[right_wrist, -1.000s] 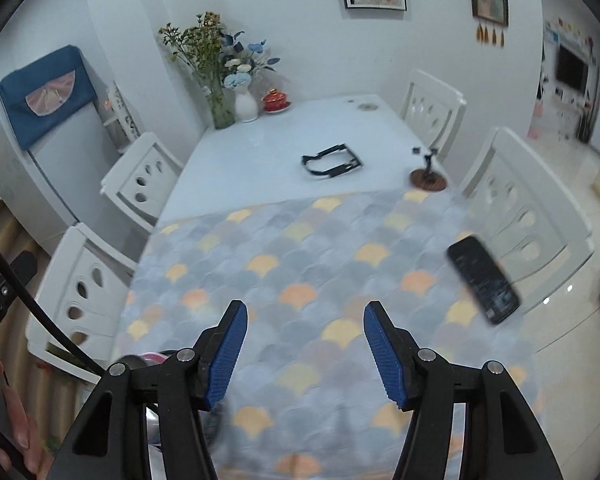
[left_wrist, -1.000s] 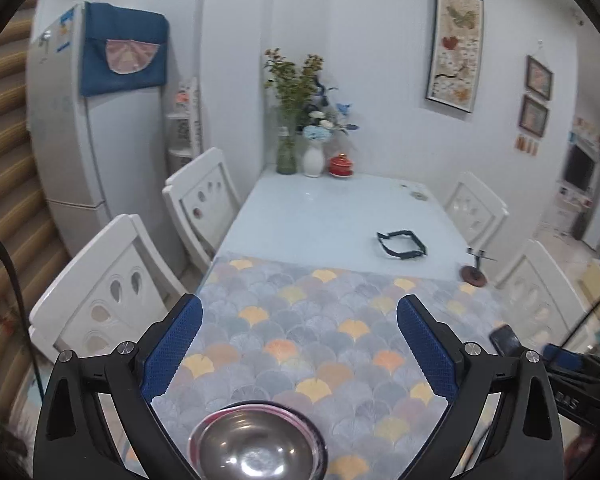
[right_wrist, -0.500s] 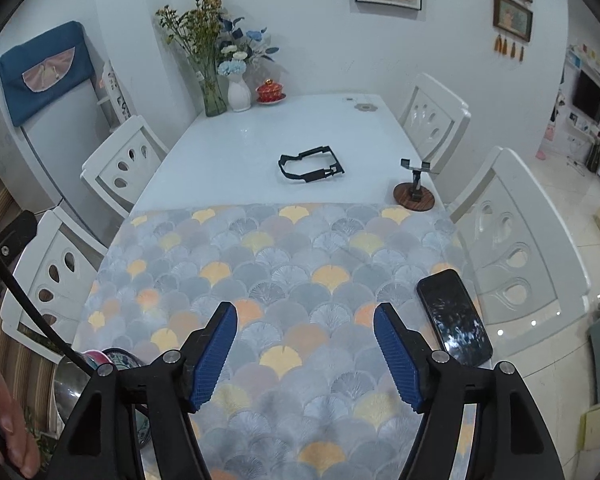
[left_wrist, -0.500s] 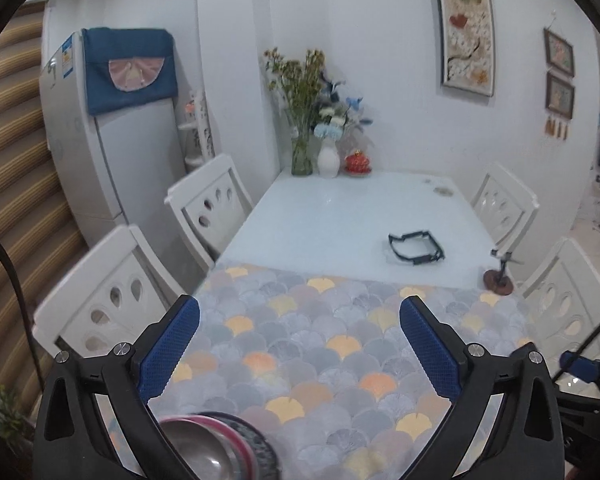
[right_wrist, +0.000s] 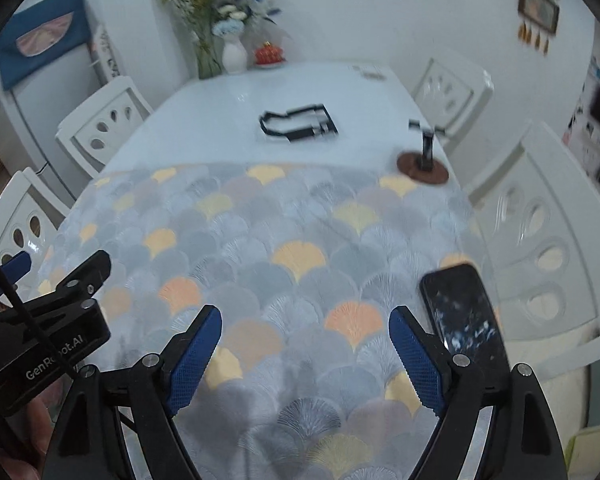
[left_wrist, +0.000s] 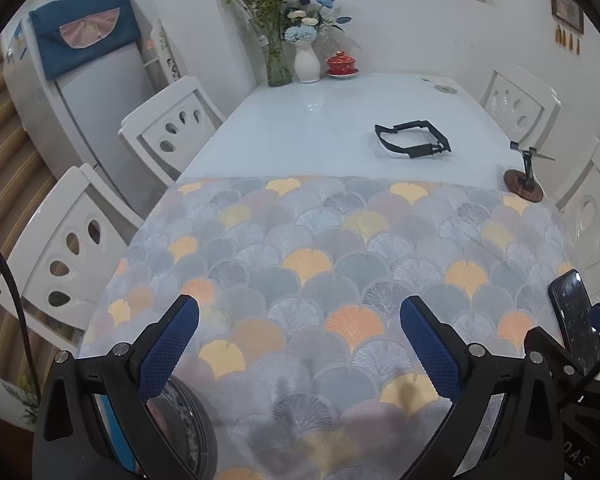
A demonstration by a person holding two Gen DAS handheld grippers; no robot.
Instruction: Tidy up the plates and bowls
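Observation:
A steel bowl with a dark speckled rim point(left_wrist: 198, 420) sits at the near left edge of the patterned mat point(left_wrist: 308, 240). My left finger hides most of it. My left gripper point(left_wrist: 300, 320) is open and empty, low over the mat, with the bowl just outside its left finger. It also shows from the side in the right wrist view, as the left gripper point(right_wrist: 60, 266). My right gripper point(right_wrist: 306, 336) is tilted down over the mat. Its jaws are opening and nothing is between them. No plate is in view.
A black phone point(right_wrist: 464, 320) lies on the mat right beside my right finger. Further back on the white table point(left_wrist: 320, 120) are a black strap point(left_wrist: 412, 144), a phone stand point(left_wrist: 524, 184), vases point(left_wrist: 306, 60) and a red lidded cup point(left_wrist: 342, 64). White chairs point(left_wrist: 172, 124) line both sides.
Both grippers have dropped closer to the mat. The bowl slid from bottom centre to bottom left in the left wrist view. The right jaws have spread wider, and the phone now lies beside the right finger.

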